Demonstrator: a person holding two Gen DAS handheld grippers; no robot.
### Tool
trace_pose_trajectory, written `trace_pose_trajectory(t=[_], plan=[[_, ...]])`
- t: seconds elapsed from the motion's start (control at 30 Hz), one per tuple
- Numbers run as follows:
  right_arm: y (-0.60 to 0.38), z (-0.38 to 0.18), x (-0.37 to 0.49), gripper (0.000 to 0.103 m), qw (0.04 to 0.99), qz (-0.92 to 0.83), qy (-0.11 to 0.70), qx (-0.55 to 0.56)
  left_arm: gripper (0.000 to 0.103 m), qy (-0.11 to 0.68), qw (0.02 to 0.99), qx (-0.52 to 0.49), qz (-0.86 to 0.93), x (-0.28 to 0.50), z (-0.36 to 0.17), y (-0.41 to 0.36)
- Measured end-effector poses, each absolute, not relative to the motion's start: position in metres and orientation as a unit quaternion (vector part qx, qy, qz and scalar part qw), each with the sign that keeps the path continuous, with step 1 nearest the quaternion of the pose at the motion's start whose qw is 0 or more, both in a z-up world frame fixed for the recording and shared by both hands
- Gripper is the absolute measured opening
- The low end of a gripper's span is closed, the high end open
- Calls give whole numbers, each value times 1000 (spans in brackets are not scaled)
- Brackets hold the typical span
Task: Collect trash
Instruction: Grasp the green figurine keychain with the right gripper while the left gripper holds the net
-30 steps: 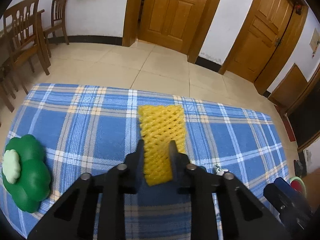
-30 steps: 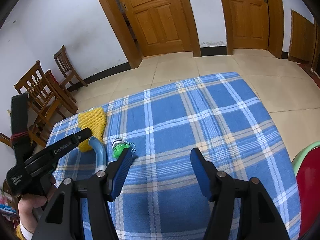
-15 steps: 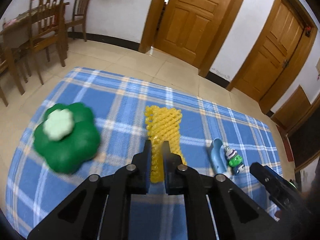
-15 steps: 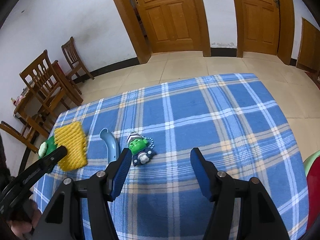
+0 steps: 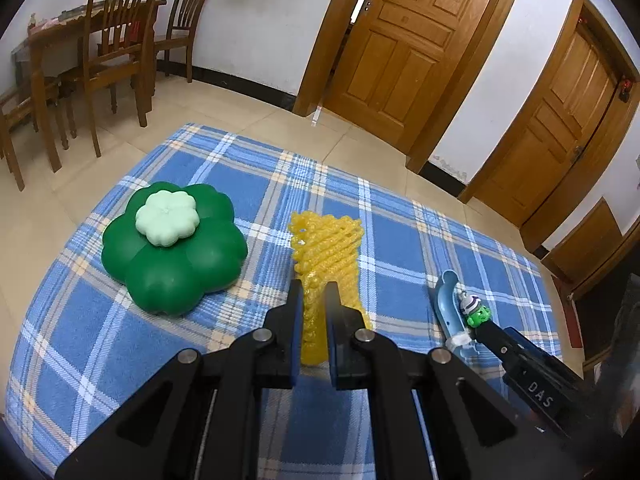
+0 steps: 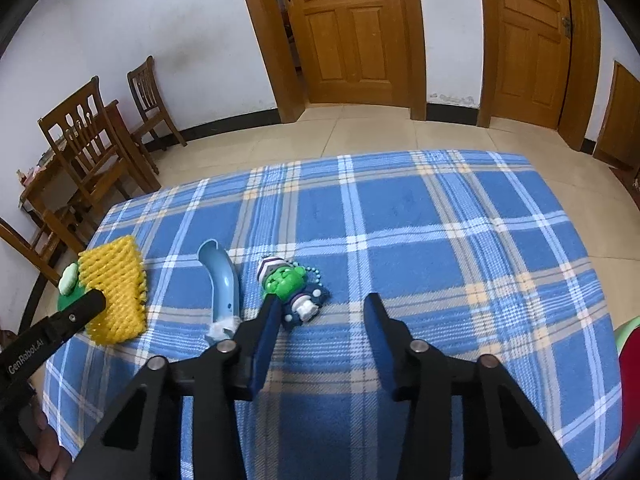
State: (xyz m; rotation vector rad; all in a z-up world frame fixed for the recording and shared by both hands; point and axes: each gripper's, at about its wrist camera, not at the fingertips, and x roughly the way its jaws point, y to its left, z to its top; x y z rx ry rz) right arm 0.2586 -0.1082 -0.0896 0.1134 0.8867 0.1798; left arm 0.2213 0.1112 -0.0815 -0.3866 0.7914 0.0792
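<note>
My left gripper (image 5: pixel 312 300) is shut on a yellow foam fruit net (image 5: pixel 326 256), squeezing its near end and holding it just above the blue plaid tablecloth (image 5: pixel 400 248). The net also shows at the left of the right wrist view (image 6: pixel 114 288), with the left gripper's finger (image 6: pixel 76 312) over it. My right gripper (image 6: pixel 320 312) is open and empty above the cloth. A curved light-blue plastic piece (image 6: pixel 222 280) and a small green-faced toy keychain (image 6: pixel 290 284) lie just ahead of its left finger.
A green clover-shaped box with a pale lid (image 5: pixel 172 240) sits on the cloth left of the net. Wooden chairs (image 5: pixel 116 44) and a table stand at the far left. A red and green container (image 6: pixel 628 344) shows at the right edge. Wooden doors (image 6: pixel 348 28) lie beyond.
My left gripper has closed on the yellow net and pulled back and up, bringing the green box into view. The right gripper has swung left toward the blue piece and the toy.
</note>
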Motion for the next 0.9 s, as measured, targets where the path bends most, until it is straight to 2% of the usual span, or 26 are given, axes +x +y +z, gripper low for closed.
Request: trace_pose_trajectory(t=[0.13,0.53,0.63,0.73,0.9], plan=[[-104,-92,256,20,894,103,431,63,9,384,903,-191,36,220,-82,113],[-108,-84,248,12,902,87,417,65,9,384,902,-195,34,218,-82,113],[-115,-80,245,5,903,86,414,74,9,385,901,-196,33,218,-82,113],[-125,-74,239,2,904,86,410,85,9,383,903,-193,31,219,-81,110],[-136,-64,229,2,909,84,398,93,9,384,904,-188,26,220,-82,107]])
